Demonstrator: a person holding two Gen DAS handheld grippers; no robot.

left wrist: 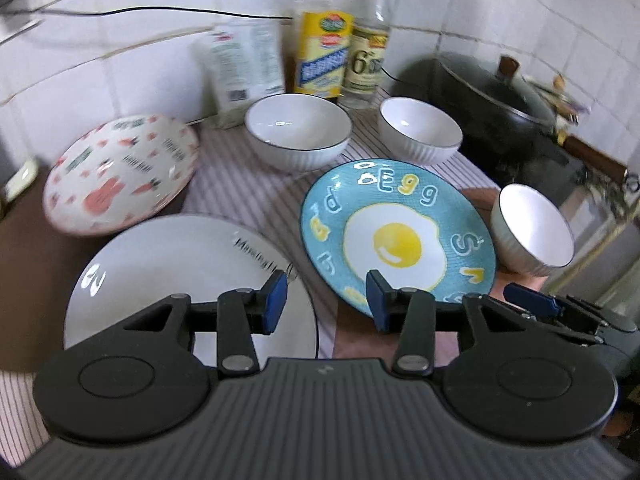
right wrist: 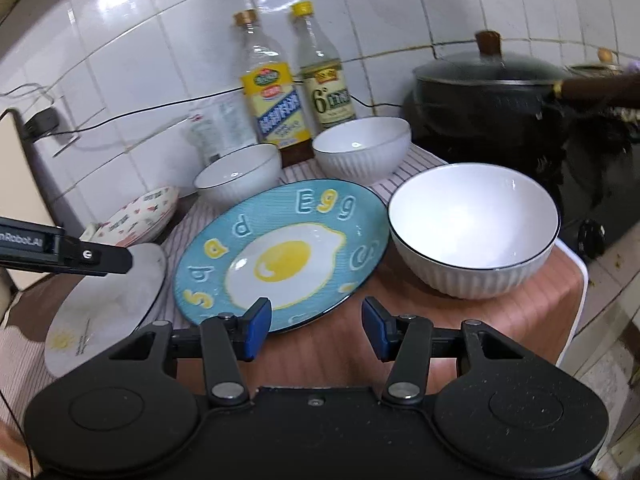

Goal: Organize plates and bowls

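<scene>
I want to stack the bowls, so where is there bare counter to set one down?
Bare patch: the pinkish cloth at the near edge, bordered by the egg plate and the nearest white bowl. A narrow striped strip runs between the egg plate and the white plate. Crowded at the back: two bowls right before the bottles.

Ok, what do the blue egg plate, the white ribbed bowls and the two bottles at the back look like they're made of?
Blue egg plate: probably glazed ceramic; glossy painted surface, dark rim.
White ribbed bowls, such as the nearest one: likely glazed ceramic or porcelain; shiny inside, fluted outside, thin dark rim line.
Two bottles: clear plastic or glass, hard to tell which; see-through necks, printed labels, yellow caps.
</scene>
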